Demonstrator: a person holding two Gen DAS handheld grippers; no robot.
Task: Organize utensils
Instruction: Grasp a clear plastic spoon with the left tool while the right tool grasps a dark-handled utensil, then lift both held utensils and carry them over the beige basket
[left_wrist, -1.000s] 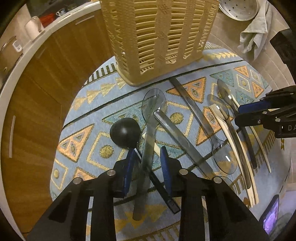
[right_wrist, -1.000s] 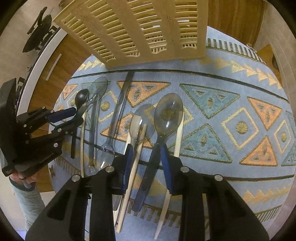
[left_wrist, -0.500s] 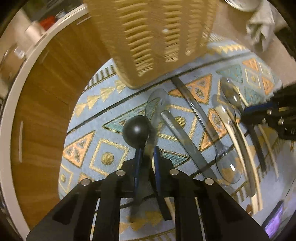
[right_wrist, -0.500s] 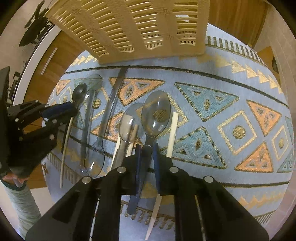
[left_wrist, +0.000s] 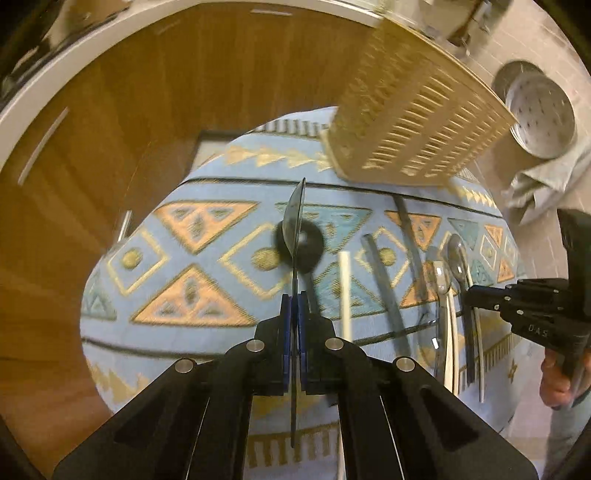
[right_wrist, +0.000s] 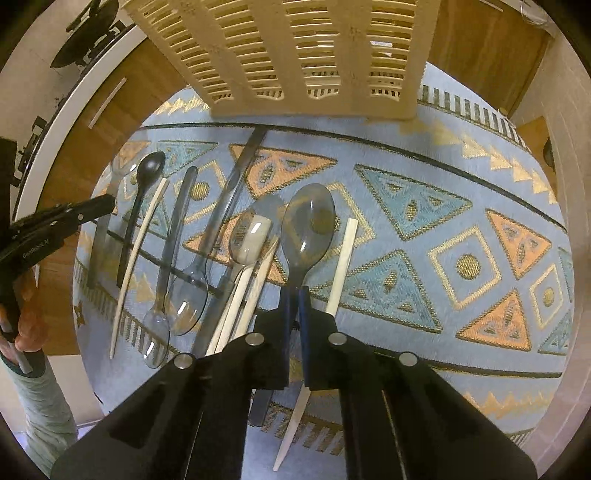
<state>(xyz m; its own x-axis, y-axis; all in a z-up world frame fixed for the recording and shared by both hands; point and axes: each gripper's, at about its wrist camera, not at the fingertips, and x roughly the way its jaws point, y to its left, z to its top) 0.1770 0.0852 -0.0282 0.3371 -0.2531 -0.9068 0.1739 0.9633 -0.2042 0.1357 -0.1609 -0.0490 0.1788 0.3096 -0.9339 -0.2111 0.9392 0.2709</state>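
Observation:
My left gripper (left_wrist: 294, 295) is shut on a clear grey plastic spoon (left_wrist: 295, 218), held edge-on and lifted above the patterned cloth (left_wrist: 192, 288). A black spoon (left_wrist: 306, 243) lies on the cloth under it. My right gripper (right_wrist: 295, 291) is shut on the handle of a smoky grey spoon (right_wrist: 308, 225), whose bowl points toward the cream slotted utensil basket (right_wrist: 295, 55). The basket also shows in the left wrist view (left_wrist: 410, 122). Several more spoons, among them a white one (right_wrist: 251, 240), lie on the cloth between the grippers.
A white stick (right_wrist: 341, 266) lies right of the right gripper, another (left_wrist: 345, 291) right of the left gripper. A metal strainer pan (left_wrist: 541, 118) and a grey towel (left_wrist: 543, 184) sit beyond the cloth at the right. Wooden cabinet fronts (left_wrist: 110, 147) lie beyond the cloth's left edge.
Both grippers closed on spoons. The left gripper has lifted its clear spoon and turned it edge-on while swinging left. The right gripper stays low, shut on the smoky spoon.

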